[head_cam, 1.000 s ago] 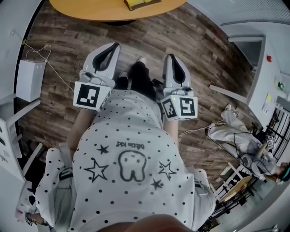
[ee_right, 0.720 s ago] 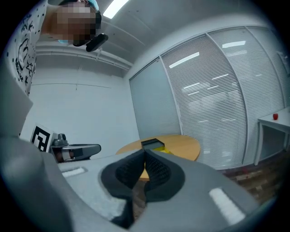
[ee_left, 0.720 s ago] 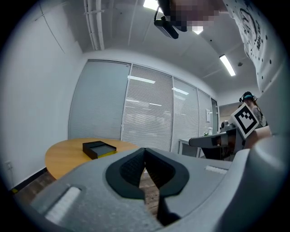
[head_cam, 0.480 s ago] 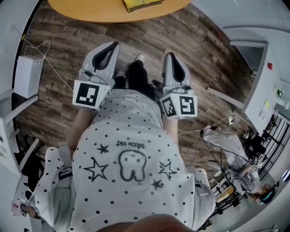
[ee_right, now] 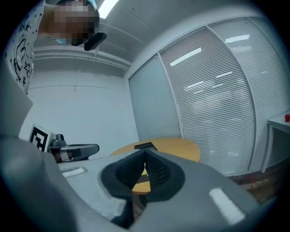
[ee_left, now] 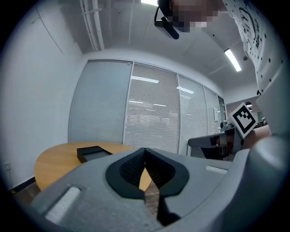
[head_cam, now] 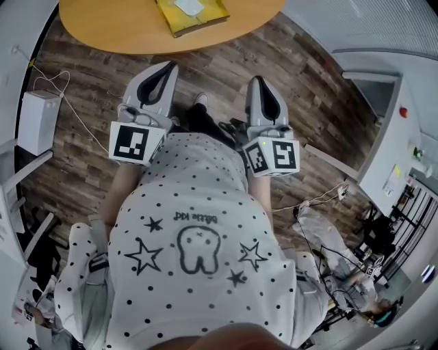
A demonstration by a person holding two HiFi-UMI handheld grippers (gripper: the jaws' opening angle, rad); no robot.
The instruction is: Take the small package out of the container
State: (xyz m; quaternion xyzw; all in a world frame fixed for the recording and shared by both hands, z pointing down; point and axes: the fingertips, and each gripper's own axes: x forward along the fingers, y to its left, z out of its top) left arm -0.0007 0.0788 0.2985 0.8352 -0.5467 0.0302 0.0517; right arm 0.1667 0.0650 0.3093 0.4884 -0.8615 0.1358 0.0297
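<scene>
Container (head_cam: 194,16) shallow, rectangular, on round wooden table (head_cam: 116,29); left gripper (head_cam: 171,67), right gripper (head_cam: 256,84) closed, empty.

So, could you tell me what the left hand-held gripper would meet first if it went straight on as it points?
Probably the round wooden table, near its edge; the left hand-held gripper aims right of the container. Nothing shows in between, though depth is unclear.

Two grippers, left gripper (head_cam: 172,68) and right gripper (head_cam: 259,83), one table (head_cam: 116,29), one container (head_cam: 192,15)
</scene>
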